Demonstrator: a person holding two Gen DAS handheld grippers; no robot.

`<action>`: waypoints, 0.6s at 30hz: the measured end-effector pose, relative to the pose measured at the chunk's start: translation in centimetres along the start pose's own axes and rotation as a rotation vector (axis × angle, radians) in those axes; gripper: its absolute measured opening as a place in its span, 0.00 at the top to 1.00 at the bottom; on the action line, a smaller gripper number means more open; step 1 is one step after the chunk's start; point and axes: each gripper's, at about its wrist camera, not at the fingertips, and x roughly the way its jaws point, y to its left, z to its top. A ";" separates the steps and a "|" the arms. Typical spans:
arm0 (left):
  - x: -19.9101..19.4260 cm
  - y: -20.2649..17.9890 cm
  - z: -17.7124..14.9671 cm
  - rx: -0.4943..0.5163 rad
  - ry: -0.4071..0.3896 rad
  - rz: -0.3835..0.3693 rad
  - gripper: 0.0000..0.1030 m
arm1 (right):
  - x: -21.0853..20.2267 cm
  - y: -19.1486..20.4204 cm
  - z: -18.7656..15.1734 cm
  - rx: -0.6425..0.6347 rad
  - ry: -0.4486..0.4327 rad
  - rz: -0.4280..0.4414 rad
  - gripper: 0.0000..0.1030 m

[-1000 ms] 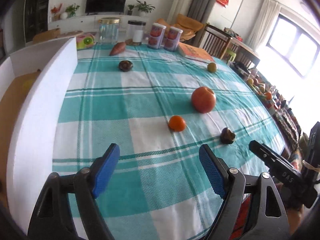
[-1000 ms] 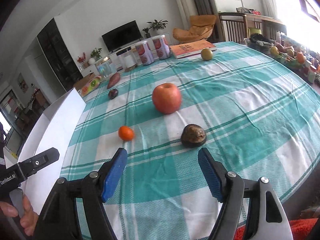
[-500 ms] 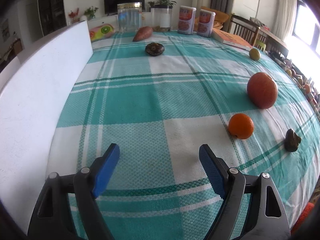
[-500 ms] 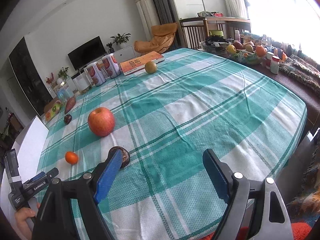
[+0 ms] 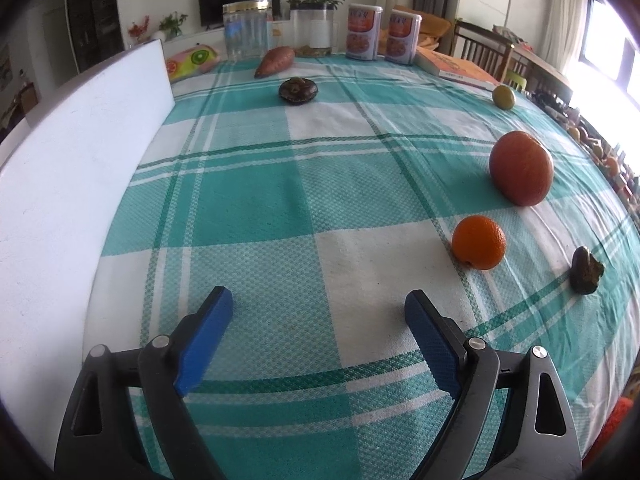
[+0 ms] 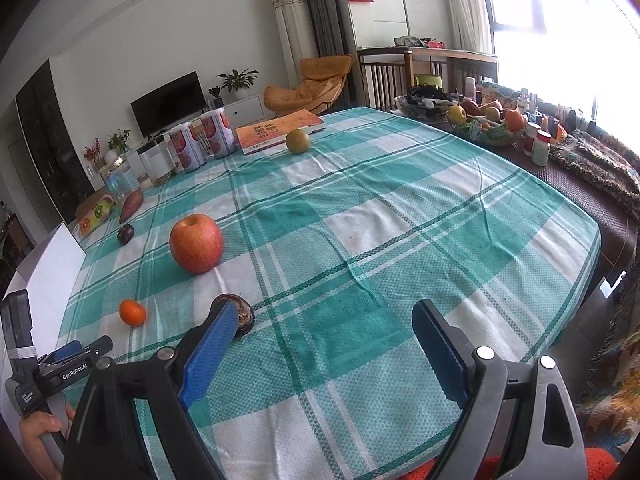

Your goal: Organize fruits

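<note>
On the teal checked tablecloth lie a small orange [image 5: 479, 242] [image 6: 132, 312], a red apple [image 5: 521, 168] [image 6: 196, 243], a dark brown fruit [image 5: 585, 270] [image 6: 242, 314], a second dark fruit [image 5: 298, 90] [image 6: 125, 234], a sweet potato [image 5: 274, 61] [image 6: 131, 206] and a green-yellow fruit [image 5: 503, 97] [image 6: 298, 141]. My left gripper [image 5: 319, 309] is open and empty, low over the cloth, left of the orange. My right gripper [image 6: 326, 322] is open and empty; its left finger partly hides the near dark fruit.
A white box wall [image 5: 76, 160] [image 6: 48, 264] runs along the table's left side. Jars [image 5: 245, 28], cans [image 5: 363, 32] and a book [image 6: 278, 131] stand at the far edge. A side shelf with a fruit bowl [image 6: 482, 126] and bottles lies right.
My left gripper has moved in low towards the orange, which looks bigger. My right gripper has swung right and pulled back, so the fruits now sit at its left.
</note>
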 end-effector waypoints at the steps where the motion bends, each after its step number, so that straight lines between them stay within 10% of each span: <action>1: 0.0 0.0 0.0 0.001 0.000 0.000 0.13 | 0.0 0.0 0.0 0.002 0.001 0.001 0.14; 18: 0.2 -0.3 0.1 0.018 0.008 0.011 0.10 | 0.1 -0.2 0.0 0.011 0.009 0.011 0.14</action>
